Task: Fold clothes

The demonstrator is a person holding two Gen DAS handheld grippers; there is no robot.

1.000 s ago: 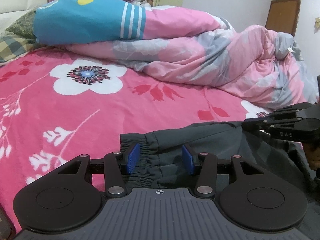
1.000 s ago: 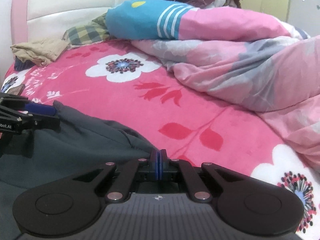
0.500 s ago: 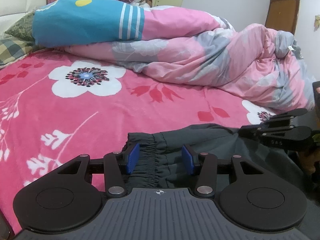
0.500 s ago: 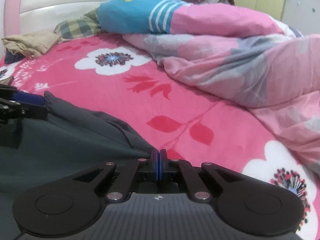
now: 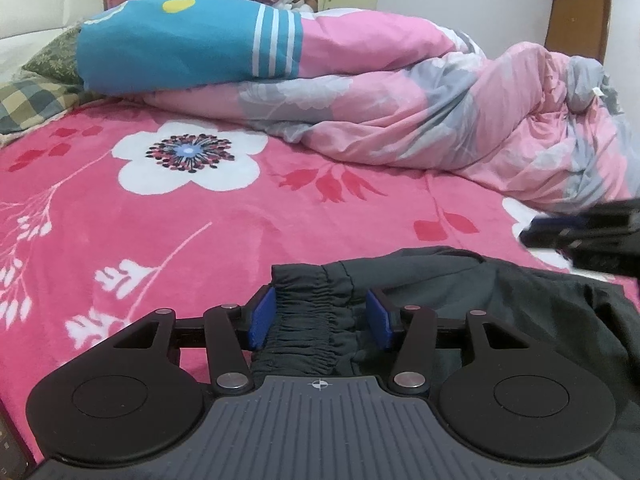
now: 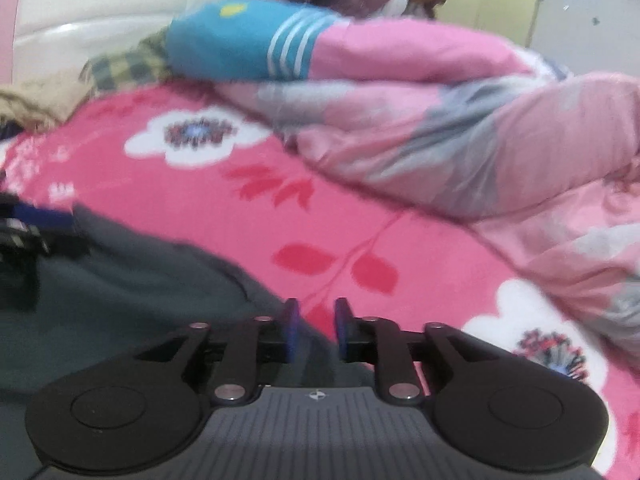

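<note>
My left claw [image 5: 320, 322] is wide open, blue pads on either side of the gathered elastic waistband [image 5: 310, 316] of the dark grey trousers [image 5: 500, 300]; pads not pressing it. My right claw [image 6: 316, 330] is open a small gap, nothing gripped, the trousers' edge lying just under its left pad; this view is blurred. Trousers lie on the pink flowered bed [image 5: 160, 220], near the front edge. Rumpled pink-and-grey quilt [image 5: 440, 112] lies well behind them, with a blue striped pillow [image 5: 180, 52] on top.
</note>
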